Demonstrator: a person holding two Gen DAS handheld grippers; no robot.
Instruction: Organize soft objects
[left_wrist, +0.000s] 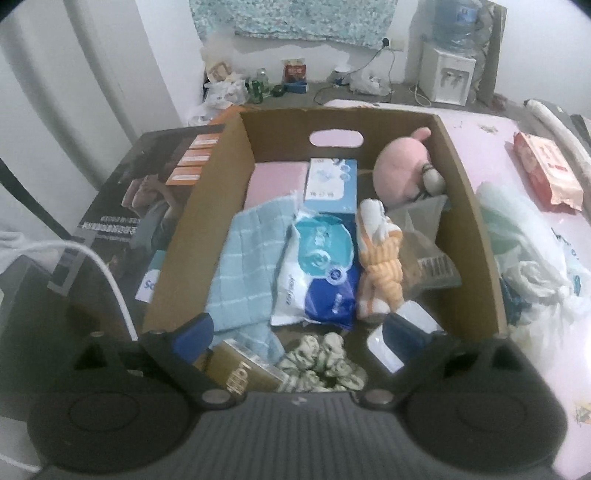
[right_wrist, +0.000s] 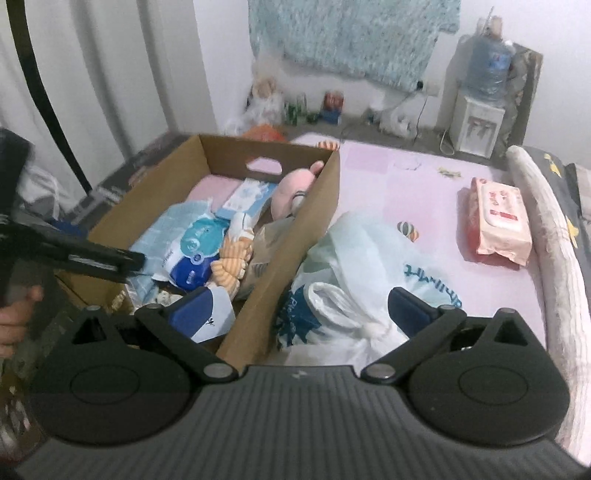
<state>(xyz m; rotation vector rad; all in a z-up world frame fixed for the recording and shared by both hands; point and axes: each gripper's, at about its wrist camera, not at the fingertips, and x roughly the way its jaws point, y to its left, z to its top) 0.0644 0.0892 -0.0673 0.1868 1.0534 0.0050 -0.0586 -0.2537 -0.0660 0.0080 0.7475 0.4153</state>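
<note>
An open cardboard box (left_wrist: 207, 206) holds soft things: a light blue towel (left_wrist: 247, 258), a blue and white wipes pack (left_wrist: 321, 266), an orange striped plush (left_wrist: 380, 262), a pink plush (left_wrist: 399, 173) and a patterned scrunchie (left_wrist: 325, 358). My left gripper (left_wrist: 295, 328) hangs open over the near end of the box, holding nothing. My right gripper (right_wrist: 299, 306) is open and empty, straddling the right wall of the box (right_wrist: 295, 236), with one finger over the box and the other over crumpled plastic bags (right_wrist: 351, 266). The left gripper (right_wrist: 133, 260) shows at the left of the right wrist view.
A red and pink wipes pack (right_wrist: 498, 225) lies on the pink mat (right_wrist: 406, 177) right of the box. A dark printed carton (left_wrist: 140, 206) lies left of the box. A rolled cushion edge (right_wrist: 554, 236) borders the mat. A water dispenser (right_wrist: 476, 125) stands by the far wall.
</note>
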